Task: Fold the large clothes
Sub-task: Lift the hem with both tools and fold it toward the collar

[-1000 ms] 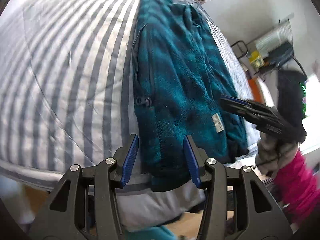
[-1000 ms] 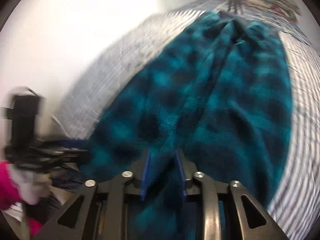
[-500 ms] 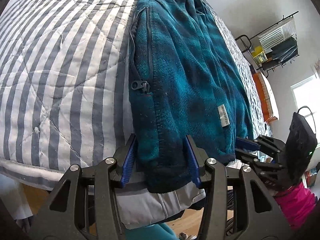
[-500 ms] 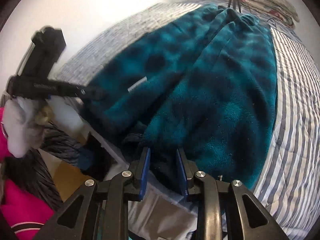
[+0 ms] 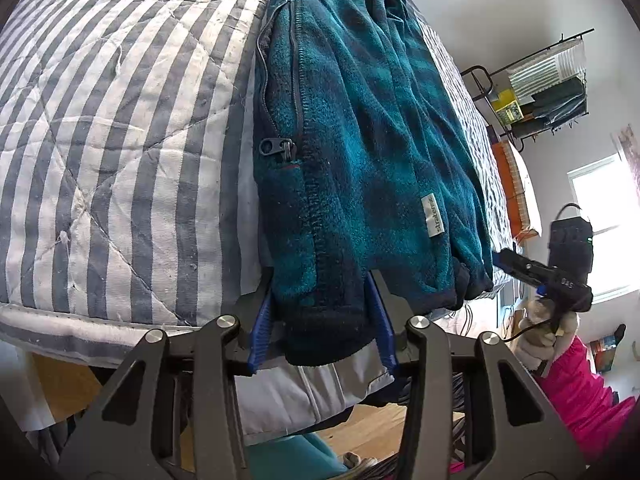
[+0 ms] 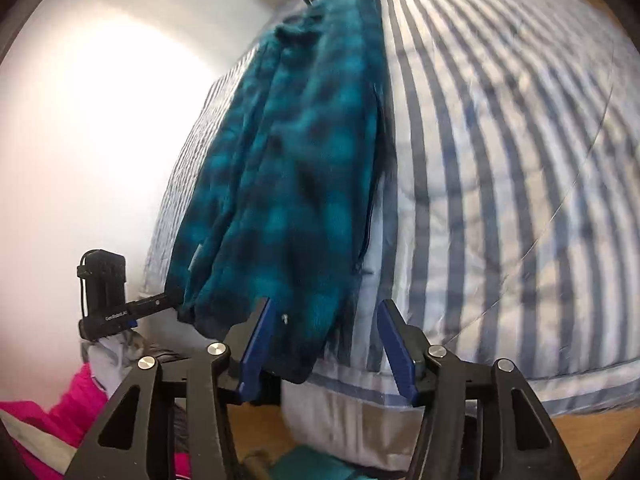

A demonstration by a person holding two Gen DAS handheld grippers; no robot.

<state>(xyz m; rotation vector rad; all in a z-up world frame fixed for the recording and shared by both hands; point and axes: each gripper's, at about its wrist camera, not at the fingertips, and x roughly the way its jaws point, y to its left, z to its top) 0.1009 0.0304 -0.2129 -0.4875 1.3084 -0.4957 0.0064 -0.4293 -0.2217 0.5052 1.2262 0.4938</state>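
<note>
Fleece jacket [image 5: 360, 152]: teal, folded narrow, on striped bed [image 5: 120, 140]; long axis near-to-far, hem overhanging near edge. Left gripper [image 5: 320, 336]: narrowing, hem between its jaws, grip uncertain. Right gripper [image 6: 328, 348]: just opened wide, hem corner loose inside.

Both tongs are black frames with triangular cut-outs, silver round screw heads and blue ribbed pads. The left tongs [image 5: 320, 332] show four screws, as do the right tongs [image 6: 326, 346]. Beside the right tongs' black camera block with a cable, a pink garment [image 5: 580, 392] is worn.
</note>
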